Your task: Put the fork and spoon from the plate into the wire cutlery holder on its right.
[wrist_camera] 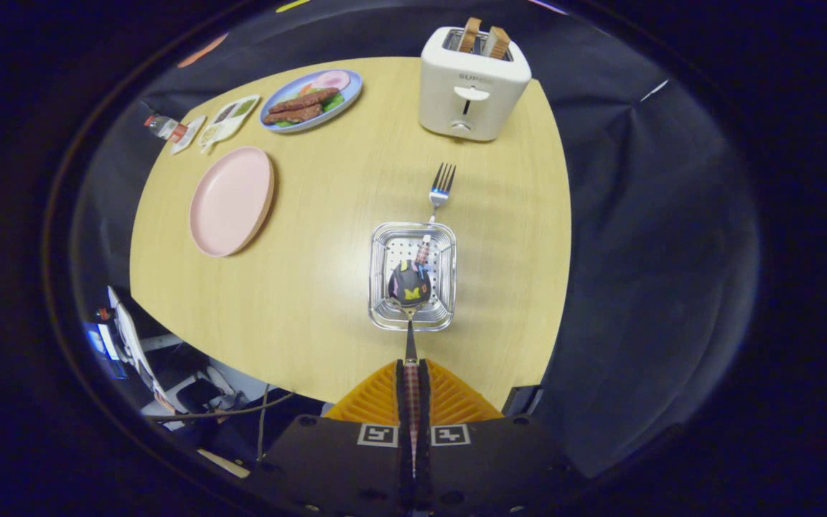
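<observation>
In the view from my tongs (412, 380), the two fingers are pressed close together on the handle of the spoon (409, 287). The handle runs straight forward between them, and the bowl of the spoon hangs over the wire holder (412, 276), just ahead of the fingertips. I cannot tell if the bowl touches the bottom of the holder or is a little above it.

The fork (439, 192) is already in the holder: its handle goes down inside and its prongs lean out over the far rim, toward the toaster (472, 82). The pink plate (231, 201) lies well apart on the left side of the desk (334, 301), with nothing on it.

I judge the spoon to be light and stiff, metal with a smooth handle, so it can slide or turn between my fingers if the grip is loose. The handle is thin, so holding it near the end, as I do, lets the heavier bowl swing a little. The holder also looks light; a push from the spoon could move it on the desk. The fork beside the spoon can be knocked, so the bowl should go down next to it.
</observation>
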### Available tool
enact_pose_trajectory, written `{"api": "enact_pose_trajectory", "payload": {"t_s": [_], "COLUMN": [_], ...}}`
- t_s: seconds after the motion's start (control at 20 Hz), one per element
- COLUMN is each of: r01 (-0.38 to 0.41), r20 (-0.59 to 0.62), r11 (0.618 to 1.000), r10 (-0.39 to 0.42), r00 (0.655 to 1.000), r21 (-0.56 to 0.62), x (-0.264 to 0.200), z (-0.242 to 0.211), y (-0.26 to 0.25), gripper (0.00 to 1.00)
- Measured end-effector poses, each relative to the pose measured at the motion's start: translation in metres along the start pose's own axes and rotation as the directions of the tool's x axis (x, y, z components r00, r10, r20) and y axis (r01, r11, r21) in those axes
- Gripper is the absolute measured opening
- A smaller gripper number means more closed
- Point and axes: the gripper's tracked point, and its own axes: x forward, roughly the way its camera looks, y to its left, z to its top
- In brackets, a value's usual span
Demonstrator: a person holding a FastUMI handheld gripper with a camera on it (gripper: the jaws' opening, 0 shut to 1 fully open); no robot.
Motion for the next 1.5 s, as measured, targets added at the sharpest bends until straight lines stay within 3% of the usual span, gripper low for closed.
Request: {"api": "enact_pose_trajectory", "payload": {"t_s": [0.25, 0.45, 0.9, 1.1, 1.2, 1.5], "r01": [0.038, 0.021, 0.043, 0.067, 0.074, 0.088], "r20": [-0.08, -0.103, -0.021, 0.077, 0.131, 0.393], "r11": [0.999, 0.999, 0.999, 0.997, 0.997, 0.996], "r10": [-0.04, -0.023, -0.044, -0.065, -0.071, -0.09], "r00": [0.996, 0.994, 0.999, 0.995, 0.989, 0.915], "r21": [-0.02, -0.027, -0.032, -0.03, -0.018, 0.022], "x": [0.014, 0.024, 0.023, 0.014, 0.005, -0.033], "z": [0.017, 0.027, 0.046, 0.054, 0.057, 0.075], "y": [-0.003, 0.009, 0.024, 0.028, 0.032, 0.056], "gripper": [0.02, 0.02, 0.13, 0.28, 0.3, 0.68]}}
